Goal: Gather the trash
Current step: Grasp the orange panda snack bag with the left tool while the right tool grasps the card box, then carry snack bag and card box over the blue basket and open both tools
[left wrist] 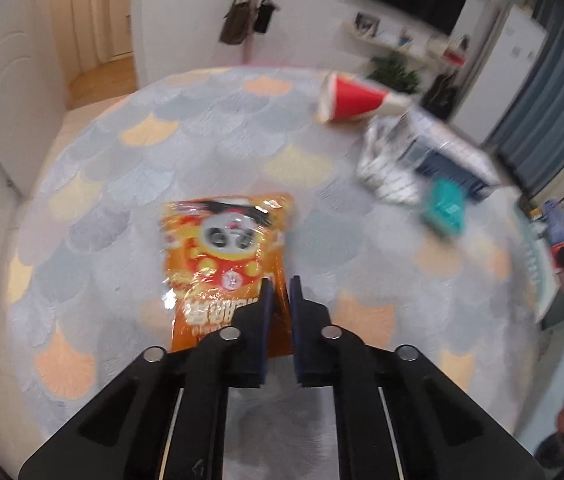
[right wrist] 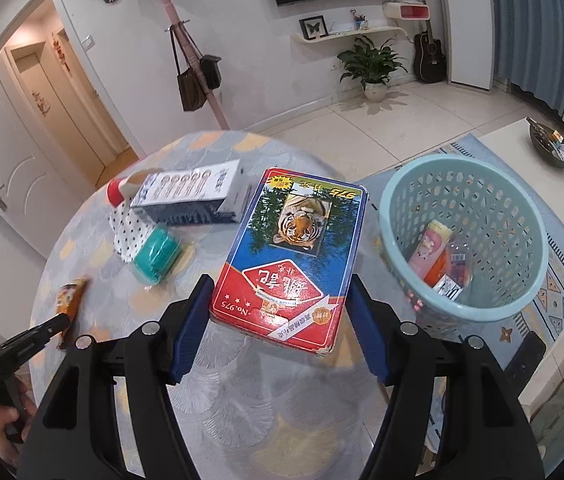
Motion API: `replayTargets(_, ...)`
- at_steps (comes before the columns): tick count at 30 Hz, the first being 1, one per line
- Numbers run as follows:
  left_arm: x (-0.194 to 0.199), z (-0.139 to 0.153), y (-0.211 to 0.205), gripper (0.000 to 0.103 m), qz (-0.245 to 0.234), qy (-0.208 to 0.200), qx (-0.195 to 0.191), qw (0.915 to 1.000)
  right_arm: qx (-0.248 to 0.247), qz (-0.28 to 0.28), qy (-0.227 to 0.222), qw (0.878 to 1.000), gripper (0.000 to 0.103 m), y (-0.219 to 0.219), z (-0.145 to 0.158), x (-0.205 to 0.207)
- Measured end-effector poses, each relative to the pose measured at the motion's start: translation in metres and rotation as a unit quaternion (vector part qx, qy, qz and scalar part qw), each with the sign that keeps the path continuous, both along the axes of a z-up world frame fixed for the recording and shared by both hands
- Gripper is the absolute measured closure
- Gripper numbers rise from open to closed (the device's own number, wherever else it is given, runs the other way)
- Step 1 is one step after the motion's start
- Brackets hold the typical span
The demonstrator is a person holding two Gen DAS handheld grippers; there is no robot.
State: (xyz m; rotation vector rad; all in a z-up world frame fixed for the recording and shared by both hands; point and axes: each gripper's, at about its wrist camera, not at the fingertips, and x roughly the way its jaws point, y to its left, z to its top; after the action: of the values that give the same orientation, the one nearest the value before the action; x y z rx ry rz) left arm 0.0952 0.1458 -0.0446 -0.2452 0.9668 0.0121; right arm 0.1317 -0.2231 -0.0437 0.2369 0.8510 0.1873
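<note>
Trash here is light: the card box (right wrist: 288,268), stiff cardboard, sits clamped by its long sides in the right gripper (right wrist: 280,312), just beside the basket (right wrist: 398,204). Farther from the basket, the left gripper (left wrist: 280,300) pinches a soft, crinkly snack bag (left wrist: 226,256) by its edge.

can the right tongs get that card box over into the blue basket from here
Probably yes. The right tongs grip the card box clear of the table, and the blue basket stands open-topped just to the right with nothing between.
</note>
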Motion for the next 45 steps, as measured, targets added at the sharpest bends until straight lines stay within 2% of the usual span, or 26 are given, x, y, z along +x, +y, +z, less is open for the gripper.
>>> replayTargets(4,0.003,0.018,-0.019,0.1,-0.024,-0.034,-0.035,0.9985,-0.007,-0.019,-0.024,0.999,0.04,-0.017,0.013,-0.001)
replayTargets(9,0.01,0.05,-0.061,0.1,-0.078,-0.081,-0.079,0.9905,-0.011,-0.051,-0.045,0.998,0.04,-0.046,0.025,0.003)
replayTargets(14,0.03,0.071,-0.116,0.1,-0.155,-0.113,-0.118,0.9744,-0.019,-0.099,-0.06,0.993,0.04,-0.086,0.032,0.01)
replayTargets(17,0.053,0.074,-0.165,0.1,-0.218,-0.116,-0.15,0.9573,-0.027,-0.124,-0.06,0.99,0.04,-0.111,0.028,0.02)
replayTargets(20,0.073,0.071,-0.206,0.1,-0.252,-0.114,-0.154,0.9486,-0.033,-0.146,-0.044,0.988,0.04,-0.133,0.015,0.036)
replayTargets(22,0.094,0.064,-0.239,0.1,-0.276,-0.101,-0.169,0.9406,-0.035,-0.159,-0.028,0.986,0.04,-0.145,0.003,0.045)
replayTargets(24,0.107,0.056,-0.264,0.1,-0.289,-0.088,-0.175,0.937,-0.033,-0.165,-0.009,0.986,0.04,-0.155,-0.012,0.055)
replayTargets(28,0.136,0.035,-0.312,0.1,-0.302,-0.062,-0.176,0.9349,-0.029,-0.177,0.031,0.983,0.04,-0.171,-0.042,0.072)
replayTargets(33,0.155,0.004,-0.35,0.1,-0.315,-0.031,-0.163,0.9345,-0.021,-0.187,0.064,0.98,0.038,-0.182,-0.064,0.083)
replayTargets(39,0.166,-0.01,-0.354,0.099,-0.321,-0.019,-0.157,0.934,-0.011,-0.198,0.083,0.977,0.037,-0.196,-0.071,0.084)
replayTargets(41,0.167,-0.008,-0.353,0.086,-0.32,-0.02,-0.153,0.9347,-0.007,-0.201,0.083,0.976,0.033,-0.199,-0.07,0.082)
replayTargets(42,0.165,-0.007,-0.351,0.07,-0.318,-0.021,-0.153,0.9354,-0.005,-0.203,0.082,0.976,0.032,-0.201,-0.069,0.08)
replayTargets(43,0.164,-0.005,-0.354,0.06,-0.315,-0.027,-0.15,0.9369,-0.004,-0.205,0.08,0.976,0.032,-0.202,-0.067,0.077)
replayTargets(45,0.158,0.001,-0.349,0.05,-0.311,-0.037,-0.146,0.9382,-0.005,-0.207,0.077,0.975,0.031,-0.202,-0.064,0.075)
